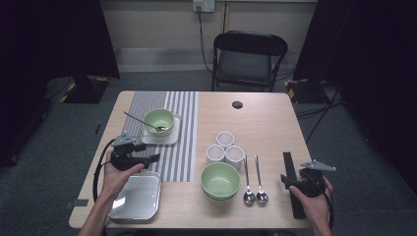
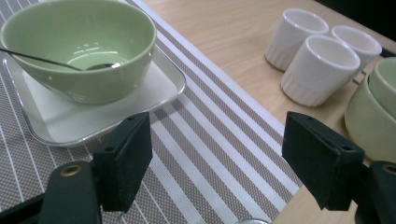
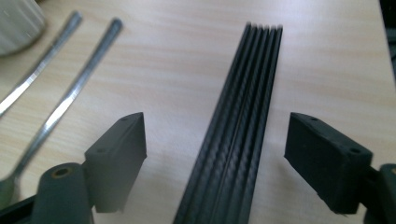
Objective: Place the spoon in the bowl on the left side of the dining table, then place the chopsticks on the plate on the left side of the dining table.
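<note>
Black ribbed strip [image 3: 236,135], a long flat bar, lies along the right edge of the worktop [image 1: 255,110], its long axis running straight away between the right tongs [image 3: 215,156], which gape wide around it, pads not touching. Left tongs [image 2: 217,161], also wide and empty, hover over the striped grey placemat [image 2: 210,149] near the worktop's left edge, so the right hand looks better placed.

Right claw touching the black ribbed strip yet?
Apart. Right gripper view: the right claw stands open, table visible between each pad and the black ribbed strip.
</note>
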Motion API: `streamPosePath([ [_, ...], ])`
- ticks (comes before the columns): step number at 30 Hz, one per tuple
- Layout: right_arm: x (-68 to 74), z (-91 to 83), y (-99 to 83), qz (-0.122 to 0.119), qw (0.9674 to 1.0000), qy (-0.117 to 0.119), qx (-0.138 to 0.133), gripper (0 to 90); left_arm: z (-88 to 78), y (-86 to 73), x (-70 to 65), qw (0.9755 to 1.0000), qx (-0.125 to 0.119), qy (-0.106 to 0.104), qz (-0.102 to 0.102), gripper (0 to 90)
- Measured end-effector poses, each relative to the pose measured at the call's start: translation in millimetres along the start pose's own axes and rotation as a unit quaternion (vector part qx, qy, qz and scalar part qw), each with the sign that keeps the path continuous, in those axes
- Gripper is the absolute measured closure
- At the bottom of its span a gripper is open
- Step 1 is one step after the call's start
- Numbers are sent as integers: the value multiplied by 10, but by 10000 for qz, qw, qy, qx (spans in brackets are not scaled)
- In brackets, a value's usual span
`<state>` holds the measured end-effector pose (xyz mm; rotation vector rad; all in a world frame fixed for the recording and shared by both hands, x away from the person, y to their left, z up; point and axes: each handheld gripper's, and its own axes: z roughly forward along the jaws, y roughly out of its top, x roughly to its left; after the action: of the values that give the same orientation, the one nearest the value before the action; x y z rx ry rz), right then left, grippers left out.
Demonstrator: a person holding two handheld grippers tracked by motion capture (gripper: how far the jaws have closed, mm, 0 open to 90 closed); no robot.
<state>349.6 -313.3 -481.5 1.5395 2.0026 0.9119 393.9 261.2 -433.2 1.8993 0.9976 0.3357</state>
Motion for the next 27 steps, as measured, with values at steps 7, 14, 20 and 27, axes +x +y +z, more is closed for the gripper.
streamPosePath([
  [7,71,-61,155,-20,9994,293,-183,297,-33,-49,-99,9999,27,-32,168,197],
  [14,138,-70,116,-287,9986,429,-97,542,-58,-45,-176,9997,-36,-61,213,209],
  [20,108,-74,-5,-283,9982,521,101,677,24,-50,-203,9994,69,-166,292,210],
  [27,70,-122,-89,-174,9988,429,159,715,127,-72,-270,9988,150,-353,306,210],
])
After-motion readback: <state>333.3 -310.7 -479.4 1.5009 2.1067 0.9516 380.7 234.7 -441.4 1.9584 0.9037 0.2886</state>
